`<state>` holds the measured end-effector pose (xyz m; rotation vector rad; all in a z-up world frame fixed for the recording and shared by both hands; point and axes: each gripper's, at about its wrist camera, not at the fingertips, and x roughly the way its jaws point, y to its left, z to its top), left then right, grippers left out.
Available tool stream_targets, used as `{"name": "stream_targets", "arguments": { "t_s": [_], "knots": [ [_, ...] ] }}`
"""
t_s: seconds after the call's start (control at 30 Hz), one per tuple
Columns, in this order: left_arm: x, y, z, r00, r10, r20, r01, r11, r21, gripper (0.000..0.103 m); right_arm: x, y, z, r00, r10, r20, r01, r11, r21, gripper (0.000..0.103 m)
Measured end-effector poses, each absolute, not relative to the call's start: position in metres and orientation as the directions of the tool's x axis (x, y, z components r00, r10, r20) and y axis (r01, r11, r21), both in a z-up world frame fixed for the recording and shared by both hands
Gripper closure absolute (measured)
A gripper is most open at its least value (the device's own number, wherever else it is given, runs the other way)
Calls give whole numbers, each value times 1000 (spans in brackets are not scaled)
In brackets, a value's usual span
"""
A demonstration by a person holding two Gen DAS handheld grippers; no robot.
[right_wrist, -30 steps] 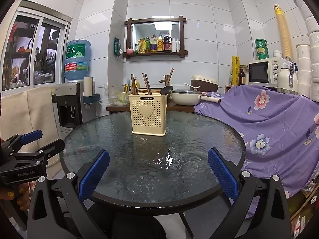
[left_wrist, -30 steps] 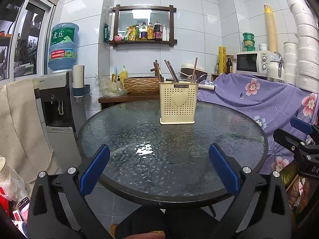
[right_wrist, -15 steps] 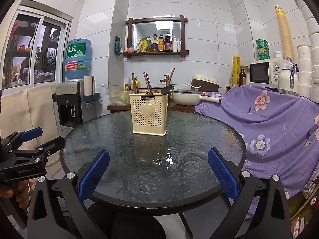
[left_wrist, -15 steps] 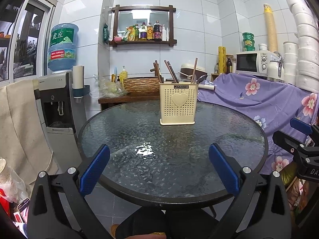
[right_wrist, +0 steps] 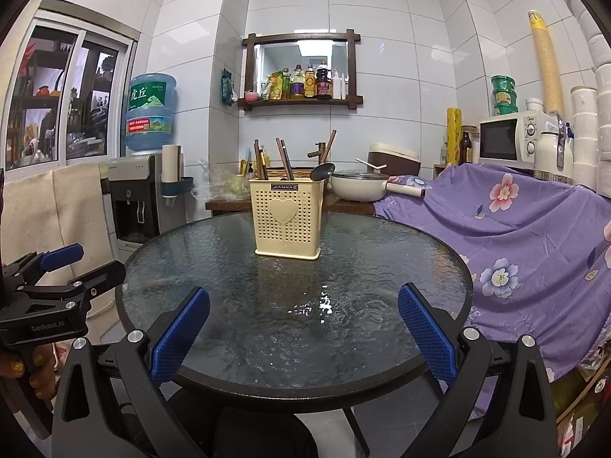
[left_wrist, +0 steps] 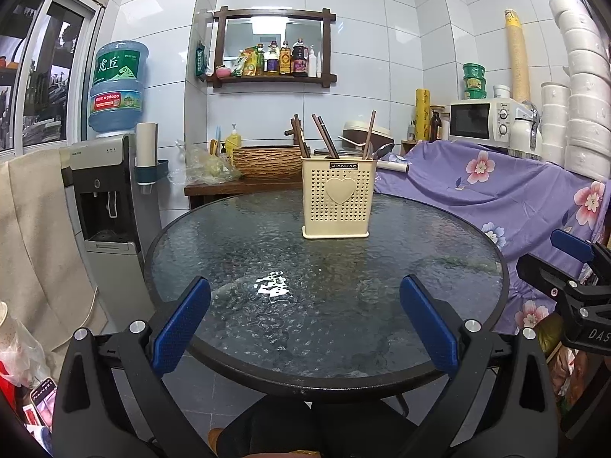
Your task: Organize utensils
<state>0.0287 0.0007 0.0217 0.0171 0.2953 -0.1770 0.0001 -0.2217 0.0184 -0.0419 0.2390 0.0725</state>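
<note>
A cream perforated utensil holder (left_wrist: 336, 198) with a heart on its front stands upright at the far middle of a round glass table (left_wrist: 229, 252). Several brown chopsticks (left_wrist: 324, 135) and a dark spoon (right_wrist: 322, 171) stick out of its top. It also shows in the right wrist view (right_wrist: 287, 217). My left gripper (left_wrist: 305, 324) is open and empty over the table's near edge. My right gripper (right_wrist: 303, 328) is open and empty over the near edge too. Each gripper shows at the side of the other's view.
A water dispenser (left_wrist: 107, 191) stands left of the table. A purple flowered cloth (left_wrist: 496, 194) covers furniture at the right, with a microwave (left_wrist: 481, 120) and stacked white bowls behind. A wooden side table with a basket (left_wrist: 267, 160) and a pan (right_wrist: 359, 185) stands behind.
Both views have drifted back slightly; the holder stands a little farther away. Both grippers stay open and empty.
</note>
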Motion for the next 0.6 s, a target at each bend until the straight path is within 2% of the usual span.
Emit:
{"name": "stream_targets", "arguments": {
  "t_s": [0.6],
  "knots": [
    [31, -2, 22, 935, -171, -310, 179, 984, -4, 6, 0, -223, 18, 968, 67, -243, -76, 997, -30, 6]
  ]
}}
